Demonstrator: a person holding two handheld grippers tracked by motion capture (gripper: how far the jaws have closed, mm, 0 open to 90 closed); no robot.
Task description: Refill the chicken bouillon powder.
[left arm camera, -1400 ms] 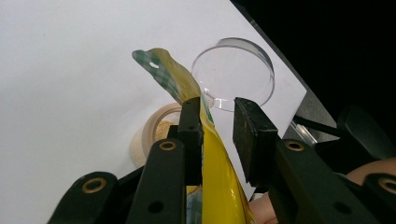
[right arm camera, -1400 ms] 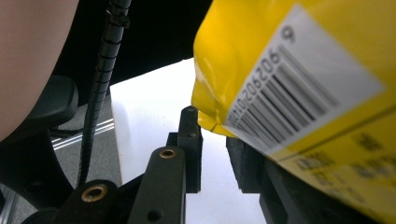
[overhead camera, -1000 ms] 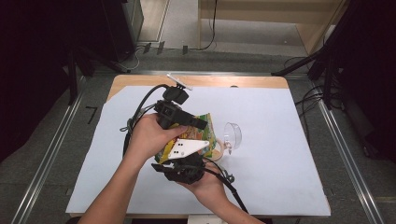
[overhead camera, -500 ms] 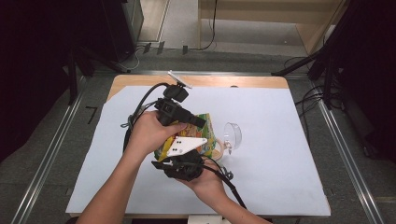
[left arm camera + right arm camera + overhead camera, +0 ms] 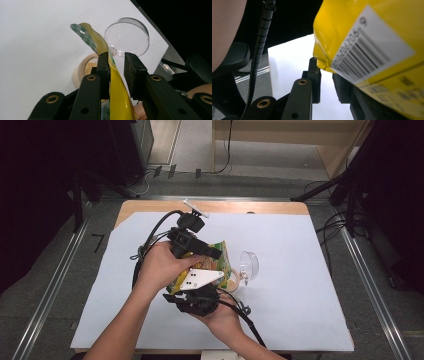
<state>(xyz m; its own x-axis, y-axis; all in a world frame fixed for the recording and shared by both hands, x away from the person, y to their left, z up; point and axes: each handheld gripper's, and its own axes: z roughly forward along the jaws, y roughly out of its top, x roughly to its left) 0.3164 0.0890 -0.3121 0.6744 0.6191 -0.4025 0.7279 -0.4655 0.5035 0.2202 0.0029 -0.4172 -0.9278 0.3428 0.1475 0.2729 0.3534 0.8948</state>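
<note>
A yellow snack bag (image 5: 219, 259) hangs tilted over a small tan bowl (image 5: 233, 281) at mid-table. My left gripper (image 5: 214, 254) reaches in from the left. In the left gripper view the bag (image 5: 117, 95) runs up between the jaws of that gripper (image 5: 116, 58), flat on the left pad and filling the gap lower down. Its green checked top sticks out above a bowl (image 5: 86, 68) of tan crumbs. My right gripper (image 5: 207, 287) sits under the bag. In the right gripper view the bag's barcode corner (image 5: 367, 30) rests at this gripper's (image 5: 325, 68) jaw tips and covers the right jaw.
A clear round lid (image 5: 248, 265) lies just right of the bowl, also seen as the lid (image 5: 127, 35). A white sheet (image 5: 300, 270) covers the wooden table (image 5: 240, 207). Black cables (image 5: 150, 237) trail from both grippers. Metal rails (image 5: 45, 285) run along the floor at each side.
</note>
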